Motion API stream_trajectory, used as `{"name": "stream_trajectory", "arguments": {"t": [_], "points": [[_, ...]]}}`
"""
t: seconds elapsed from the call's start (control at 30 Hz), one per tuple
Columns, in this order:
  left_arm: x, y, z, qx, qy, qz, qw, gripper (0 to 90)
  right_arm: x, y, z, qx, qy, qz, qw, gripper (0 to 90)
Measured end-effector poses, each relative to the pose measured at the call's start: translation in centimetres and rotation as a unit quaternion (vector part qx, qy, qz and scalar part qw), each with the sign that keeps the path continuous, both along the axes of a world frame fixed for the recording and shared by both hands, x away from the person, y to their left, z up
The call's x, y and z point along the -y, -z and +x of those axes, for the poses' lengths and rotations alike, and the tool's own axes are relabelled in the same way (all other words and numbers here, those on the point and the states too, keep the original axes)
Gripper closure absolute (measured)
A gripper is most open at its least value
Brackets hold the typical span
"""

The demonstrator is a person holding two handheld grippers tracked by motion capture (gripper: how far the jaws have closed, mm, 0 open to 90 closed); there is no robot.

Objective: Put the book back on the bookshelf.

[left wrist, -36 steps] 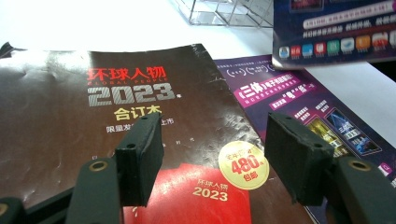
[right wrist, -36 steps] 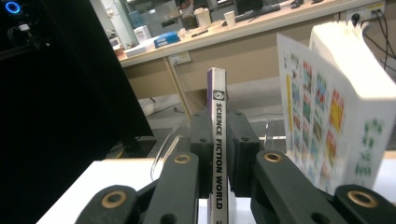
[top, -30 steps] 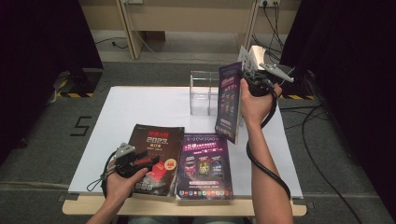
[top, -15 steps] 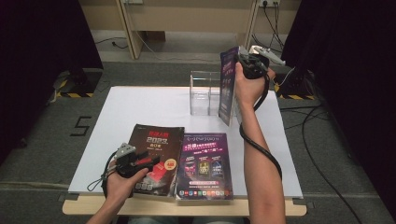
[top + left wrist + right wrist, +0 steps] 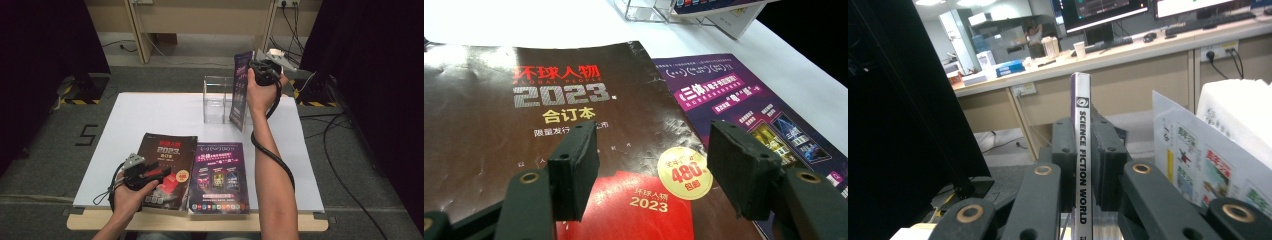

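My right gripper is shut on an upright purple magazine, held just right of a clear acrylic holder at the back of the table. In the right gripper view the jaws of that gripper clamp its spine, which reads SCIENCE FICTION WORLD. My left gripper rests low over a dark brown 2023 magazine at the front left. Its jaws stand open above the cover with nothing between them. A second purple magazine lies flat beside it.
The white table top has its front edge by the person's forearms. A black cable hangs from the right gripper along the arm. Black curtains stand left and right, with cables on the floor at the right. A white printed leaflet shows beside the right jaws.
The right hand has carried the upright magazine left and farther back, toward the clear holder, and turned it more edge-on. The left gripper has stayed on the dark magazine.
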State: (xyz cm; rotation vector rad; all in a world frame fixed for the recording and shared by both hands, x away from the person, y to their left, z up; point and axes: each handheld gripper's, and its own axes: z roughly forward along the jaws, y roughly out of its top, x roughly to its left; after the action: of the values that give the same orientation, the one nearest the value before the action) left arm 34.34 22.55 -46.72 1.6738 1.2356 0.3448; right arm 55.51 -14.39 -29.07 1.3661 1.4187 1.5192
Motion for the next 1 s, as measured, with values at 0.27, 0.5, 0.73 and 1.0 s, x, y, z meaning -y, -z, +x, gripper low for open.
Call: {"name": "stream_trajectory", "arguments": {"t": [0.27,0.5,0.73,1.0], "points": [[0.1,-0.2,-0.1,0.002,0.001,-0.003,1.0,36.5,1.0,1.1,-3.1,0.002,-0.003,-0.008,1.0,82.4],[0.3,-0.2,-0.1,0.001,0.004,-0.004,1.0,36.6,2.5,2.2,-6.3,-0.002,-0.01,-0.013,0.9999,80.2],[0.5,-0.3,-0.2,0.002,0.006,-0.005,1.0,36.6,3.4,3.3,-7.9,-0.041,0.0,-0.01,0.9991,76.7],[0.5,-0.3,-0.2,0.002,0.007,-0.003,1.0,36.7,3.4,4.4,-7.7,-0.081,-0.011,-0.035,0.996,79.2]]}}
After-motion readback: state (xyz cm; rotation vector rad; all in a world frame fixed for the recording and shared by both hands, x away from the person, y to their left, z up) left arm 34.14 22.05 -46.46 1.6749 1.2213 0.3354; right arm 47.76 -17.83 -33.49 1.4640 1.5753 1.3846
